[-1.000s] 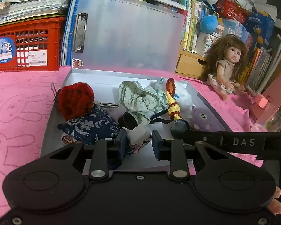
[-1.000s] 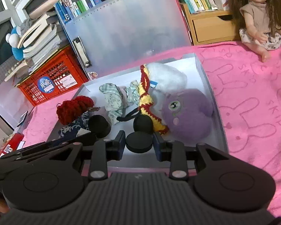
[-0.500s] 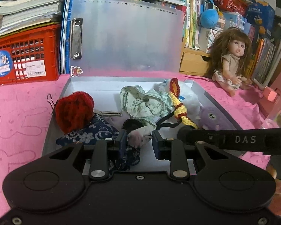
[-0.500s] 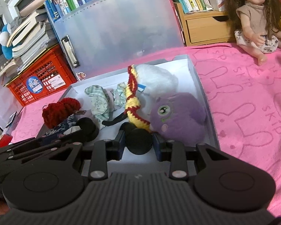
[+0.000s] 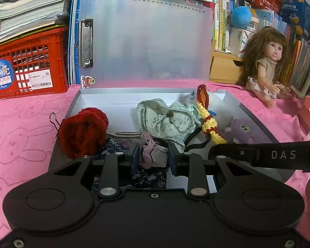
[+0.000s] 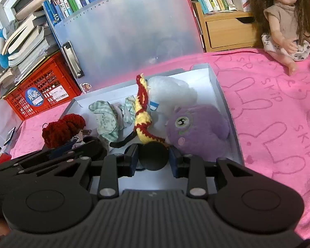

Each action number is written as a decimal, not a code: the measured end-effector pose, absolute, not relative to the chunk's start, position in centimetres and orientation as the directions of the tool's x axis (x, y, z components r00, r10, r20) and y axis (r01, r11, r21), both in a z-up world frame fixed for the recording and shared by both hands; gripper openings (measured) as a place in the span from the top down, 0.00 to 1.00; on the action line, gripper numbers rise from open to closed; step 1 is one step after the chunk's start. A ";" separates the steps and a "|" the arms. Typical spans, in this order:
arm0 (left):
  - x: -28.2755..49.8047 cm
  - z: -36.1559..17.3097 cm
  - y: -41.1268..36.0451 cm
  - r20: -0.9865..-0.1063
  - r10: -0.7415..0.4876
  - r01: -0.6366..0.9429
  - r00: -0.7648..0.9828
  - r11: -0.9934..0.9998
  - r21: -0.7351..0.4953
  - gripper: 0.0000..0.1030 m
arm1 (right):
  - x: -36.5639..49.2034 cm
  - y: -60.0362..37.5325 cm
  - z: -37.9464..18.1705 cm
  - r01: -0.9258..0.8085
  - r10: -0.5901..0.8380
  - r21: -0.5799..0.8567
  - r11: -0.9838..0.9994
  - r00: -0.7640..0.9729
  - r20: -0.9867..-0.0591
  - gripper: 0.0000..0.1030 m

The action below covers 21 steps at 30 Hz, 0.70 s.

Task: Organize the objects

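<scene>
Left tongs (image 5: 153,158): nearly closed, pinching a pale pink crumpled scrap (image 5: 149,150) over the box (image 5: 254,115).
Right tongs (image 6: 153,158): squeezing a black round pad (image 6: 154,156), keeping it inside.
Purple plush (image 6: 198,130): just beyond right tongs, tucked away.

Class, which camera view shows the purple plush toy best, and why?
The right wrist view: the purple plush toy lies nearly whole in the box, eye and cheek clear. The left wrist view shows only its head, the rest hidden behind the right gripper's arm.
</scene>
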<state>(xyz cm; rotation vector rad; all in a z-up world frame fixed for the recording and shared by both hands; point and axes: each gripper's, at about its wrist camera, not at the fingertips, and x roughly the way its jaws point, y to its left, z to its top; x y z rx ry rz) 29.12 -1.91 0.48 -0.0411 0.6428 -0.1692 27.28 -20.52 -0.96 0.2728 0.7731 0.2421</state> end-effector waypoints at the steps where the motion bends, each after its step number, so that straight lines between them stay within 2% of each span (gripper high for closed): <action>1: 29.1 0.4 -1.9 -0.592 -0.169 0.147 0.788 0.985 -0.086 0.72 | 27.3 -20.5 -1.1 -0.115 0.314 0.329 0.937 0.690 -0.653 0.64; 21: 29.1 -0.4 -2.6 -0.584 -0.164 0.145 0.795 0.986 -0.080 0.71 | 27.8 -20.2 -1.4 -0.118 0.322 0.339 0.933 0.692 -0.646 0.62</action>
